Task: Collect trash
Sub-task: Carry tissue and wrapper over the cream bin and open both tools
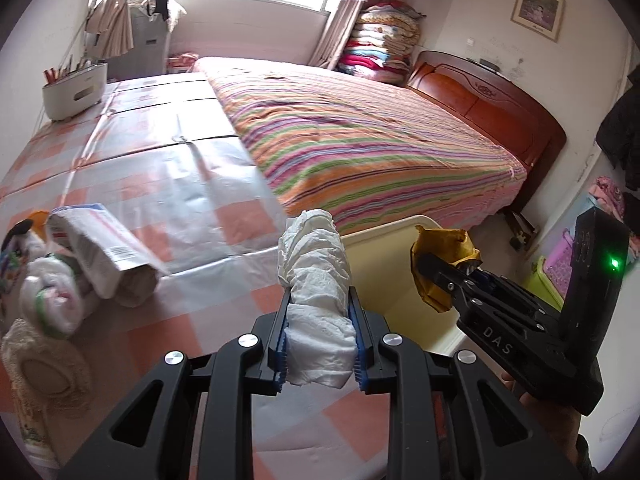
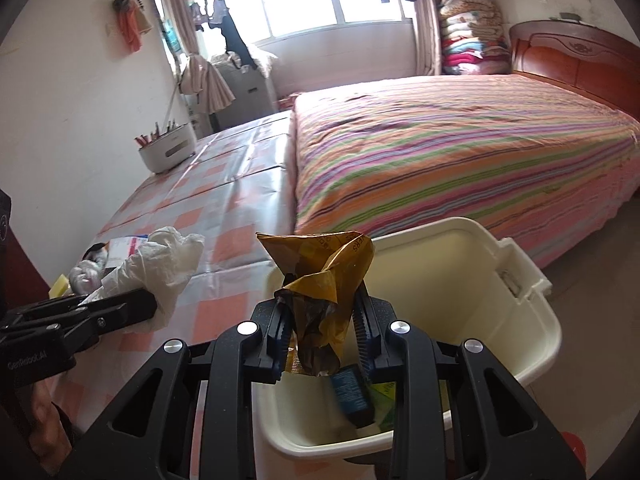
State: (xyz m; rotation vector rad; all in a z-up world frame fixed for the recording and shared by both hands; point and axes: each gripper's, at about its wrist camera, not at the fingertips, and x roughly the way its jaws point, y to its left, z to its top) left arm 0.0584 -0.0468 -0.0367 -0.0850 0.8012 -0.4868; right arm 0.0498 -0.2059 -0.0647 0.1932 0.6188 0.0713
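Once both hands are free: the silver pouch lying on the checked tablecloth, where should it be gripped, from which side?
Probably from above, across the flat middle of the silver pouch. It lies on its side on the tablecloth, leaning against white bundles on its left. The bulging rolled end nearest the camera looks too fat, so the hand-held gripper should straddle the thinner body.

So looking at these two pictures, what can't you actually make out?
- Bin contents, right wrist view: mostly hidden behind the right gripper and its yellow wrapper.
- Bin, left wrist view: only its rim shows past the tissue wad.
- Clutter pile: cut by the left edge.
- Wrapper print: too crumpled to read.
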